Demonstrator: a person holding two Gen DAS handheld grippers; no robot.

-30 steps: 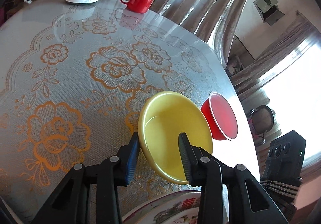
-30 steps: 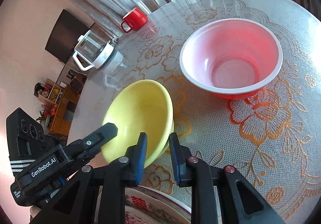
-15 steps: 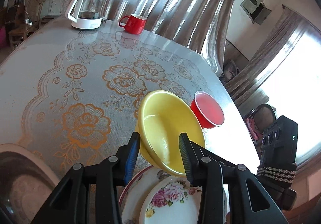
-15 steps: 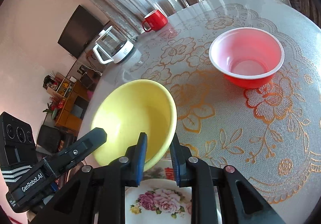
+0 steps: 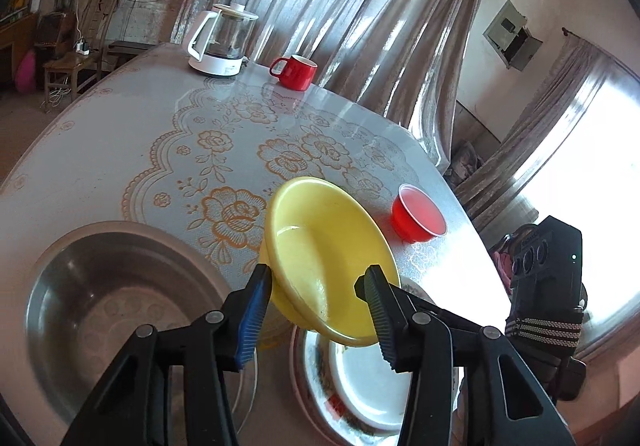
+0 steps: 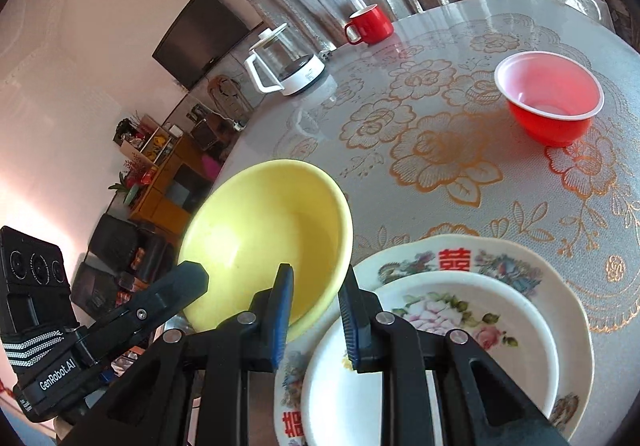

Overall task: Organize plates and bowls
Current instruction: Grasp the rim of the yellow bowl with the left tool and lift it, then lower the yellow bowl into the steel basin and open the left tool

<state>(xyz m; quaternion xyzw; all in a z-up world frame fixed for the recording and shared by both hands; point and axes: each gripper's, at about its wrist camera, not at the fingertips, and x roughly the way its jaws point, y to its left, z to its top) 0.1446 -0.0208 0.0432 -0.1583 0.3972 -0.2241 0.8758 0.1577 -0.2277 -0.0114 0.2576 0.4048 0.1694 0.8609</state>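
A yellow bowl (image 5: 328, 246) hangs tilted above the near table edge, beside a stack of two flowered plates (image 6: 460, 258). My right gripper (image 6: 312, 310) is shut on the bowl's near rim. My left gripper (image 5: 316, 310) has the bowl's rim between its jaws, which are opening; its pads look clear of the wall. In the right wrist view one finger of the left gripper (image 6: 180, 286) shows at the bowl's lower left edge. A red bowl (image 6: 548, 106) with a white rim stands upright farther out on the floral tablecloth (image 5: 224, 150).
A steel basin (image 5: 120, 306) sits at the near left, just beside the yellow bowl. A glass kettle (image 5: 222, 42) and a red mug (image 5: 296, 72) stand at the table's far edge by the curtain. The right gripper's camera body (image 5: 548, 266) is at the right.
Both grippers have pulled the yellow bowl back and up from the table's middle to the plates. The steel basin has come into view. The left jaws have widened.
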